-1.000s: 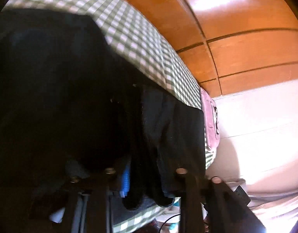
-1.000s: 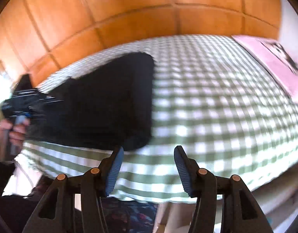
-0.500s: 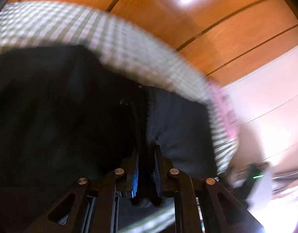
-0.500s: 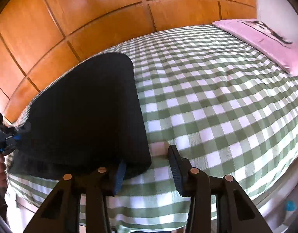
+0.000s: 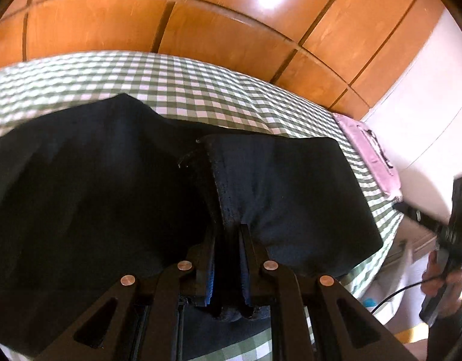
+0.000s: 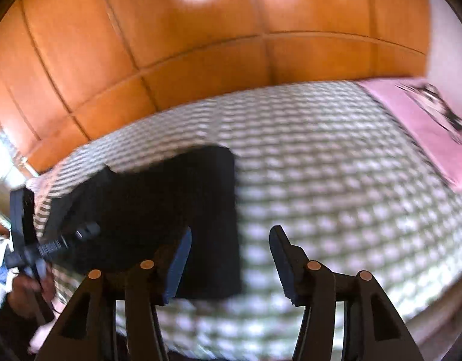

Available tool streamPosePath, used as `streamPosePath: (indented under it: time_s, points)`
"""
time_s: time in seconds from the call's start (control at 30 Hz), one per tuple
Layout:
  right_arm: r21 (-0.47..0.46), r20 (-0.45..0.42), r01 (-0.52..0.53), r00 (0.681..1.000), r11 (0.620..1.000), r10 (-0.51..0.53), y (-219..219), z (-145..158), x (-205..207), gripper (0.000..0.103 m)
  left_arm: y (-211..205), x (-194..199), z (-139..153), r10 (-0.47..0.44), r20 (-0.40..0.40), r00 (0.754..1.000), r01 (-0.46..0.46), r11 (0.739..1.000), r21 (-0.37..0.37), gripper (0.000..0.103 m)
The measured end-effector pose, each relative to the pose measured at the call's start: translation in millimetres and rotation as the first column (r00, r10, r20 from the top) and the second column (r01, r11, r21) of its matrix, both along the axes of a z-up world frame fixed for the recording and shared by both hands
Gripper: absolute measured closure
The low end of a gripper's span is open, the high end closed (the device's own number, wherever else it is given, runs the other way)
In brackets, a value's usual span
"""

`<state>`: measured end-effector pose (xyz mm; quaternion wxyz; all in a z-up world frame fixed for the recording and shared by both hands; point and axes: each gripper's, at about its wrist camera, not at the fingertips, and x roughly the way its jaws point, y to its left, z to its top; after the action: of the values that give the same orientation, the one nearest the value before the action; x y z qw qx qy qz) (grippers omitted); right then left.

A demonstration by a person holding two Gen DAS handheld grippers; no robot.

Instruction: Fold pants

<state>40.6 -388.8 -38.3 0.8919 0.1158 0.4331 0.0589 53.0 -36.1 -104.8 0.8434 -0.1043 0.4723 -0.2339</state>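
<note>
Dark navy pants (image 5: 285, 186) lie folded on the green checked bed cover (image 5: 177, 84). My left gripper (image 5: 228, 240) is shut on the near edge of the pants, with bunched cloth between its pads. In the right wrist view the pants (image 6: 177, 198) lie left of centre on the cover (image 6: 336, 180). My right gripper (image 6: 229, 255) is open and empty, just above the near right corner of the pants. The left gripper's body shows at the far left of the right wrist view (image 6: 23, 219).
A pink pillow (image 6: 423, 126) lies at the far right end of the bed; it also shows in the left wrist view (image 5: 372, 156). Orange wooden wall panels (image 6: 201, 45) stand behind the bed. A white wall (image 5: 426, 114) is to the right.
My left gripper shut on the pants' edge and lifted it back. My right gripper pulled back from the pants' corner, staying open.
</note>
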Motion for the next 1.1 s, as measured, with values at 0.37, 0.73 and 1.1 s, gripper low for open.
streamPosePath:
  time_s: [0.37,0.73,1.1]
  points:
    - [-0.079,-0.064,-0.018,0.998,0.997,0.013,54.1,-58.0,97.8,0.045,-27.6,-1.4,-4.0,0.023,0.076,0.997,-0.033,0.992,0.125,0.088]
    - [-0.108,-0.009,-0.040,0.999,0.993,0.039,54.8,-43.7,81.0,0.044,-27.4,-0.9,-2.2,0.052,0.071,0.996,-0.061,0.990,0.127,0.084]
    - [-0.036,0.052,-0.105,0.993,0.994,0.106,89.3,-19.7,48.6,0.045,-5.3,-13.7,4.5,0.131,0.088,0.988,-0.140,0.984,0.107,0.063]
